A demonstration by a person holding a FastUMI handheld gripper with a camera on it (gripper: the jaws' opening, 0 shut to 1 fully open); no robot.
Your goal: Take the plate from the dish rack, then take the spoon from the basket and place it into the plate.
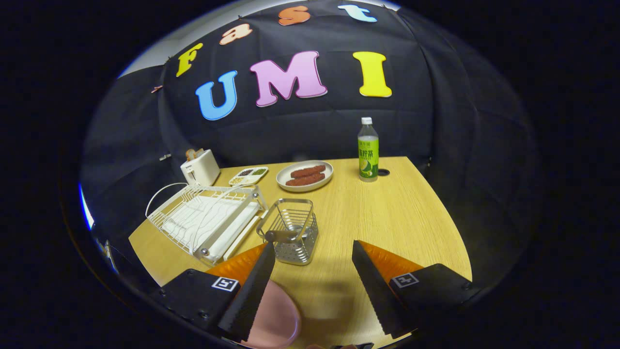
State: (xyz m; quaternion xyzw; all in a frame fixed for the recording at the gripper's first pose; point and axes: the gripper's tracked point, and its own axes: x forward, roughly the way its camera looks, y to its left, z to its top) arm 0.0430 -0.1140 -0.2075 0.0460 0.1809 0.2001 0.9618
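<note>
Open tongs (314, 254) face bare table (387, 218); the basket (290, 237) just ahead (dish rack (203, 220) beside it) blocks the left.

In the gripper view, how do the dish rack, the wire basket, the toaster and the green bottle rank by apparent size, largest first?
1. dish rack
2. wire basket
3 and 4. toaster and green bottle: they look alike, so I do not rank them.

Both stand farther away than the rack and basket, so true sizes may differ. The gripper fingers are open.

A staged kitchen corner in a cloth-walled booth: a wooden table (387, 218) carries a toaster (200, 167), a dish rack (206, 220), a wire basket (293, 237), a plate of sausages (304, 176) and a bottle (368, 150).
</note>
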